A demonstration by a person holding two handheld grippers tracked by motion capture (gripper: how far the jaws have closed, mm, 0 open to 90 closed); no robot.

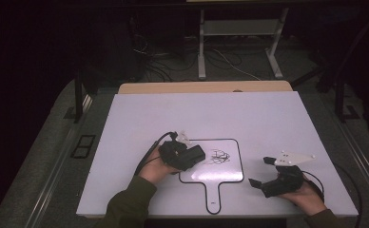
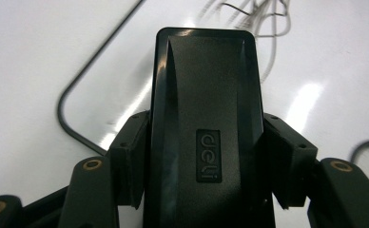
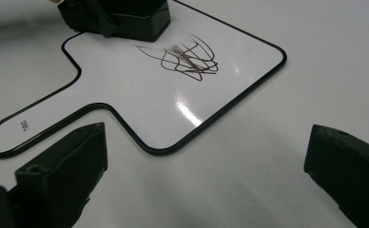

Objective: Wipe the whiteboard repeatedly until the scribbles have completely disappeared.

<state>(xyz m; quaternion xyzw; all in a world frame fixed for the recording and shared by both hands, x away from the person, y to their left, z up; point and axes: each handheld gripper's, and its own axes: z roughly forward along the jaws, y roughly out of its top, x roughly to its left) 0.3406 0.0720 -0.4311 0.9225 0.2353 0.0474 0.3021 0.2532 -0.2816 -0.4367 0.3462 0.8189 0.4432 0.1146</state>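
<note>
1. Where the person's left hand (image 1: 160, 167) comes in from the bottom of the high view, the left gripper (image 1: 185, 156) lies over the left part of a small white paddle-shaped whiteboard with a black rim and a short handle (image 1: 230, 167); its jaws are clamped on a black rectangular plastic eraser block (image 2: 204, 128).
2. Seen along the left gripper's own jaws, the eraser stands lengthwise between the two black pads (image 2: 130, 159), one pressing each long side; a small embossed logo plate sits on its upper face.
3. Just beyond the eraser's far end lies a dark scribble of looping pen lines (image 1: 218, 156) on the whiteboard; whether the eraser touches the ink cannot be told.
4. Resting on a white rectangular tabletop (image 1: 140, 118), the whiteboard has its handle pointing toward the person.
5. Right of the whiteboard, the right gripper (image 1: 262, 172) is held by the right hand (image 1: 311, 197) low over the bare tabletop; its jaws stand wide apart with nothing between them.
6. From the right gripper view, the scribble (image 3: 185, 59) sits near the middle of the whiteboard (image 3: 125, 95), with the eraser (image 3: 135, 16) at the far edge, just beside the lines.
</note>
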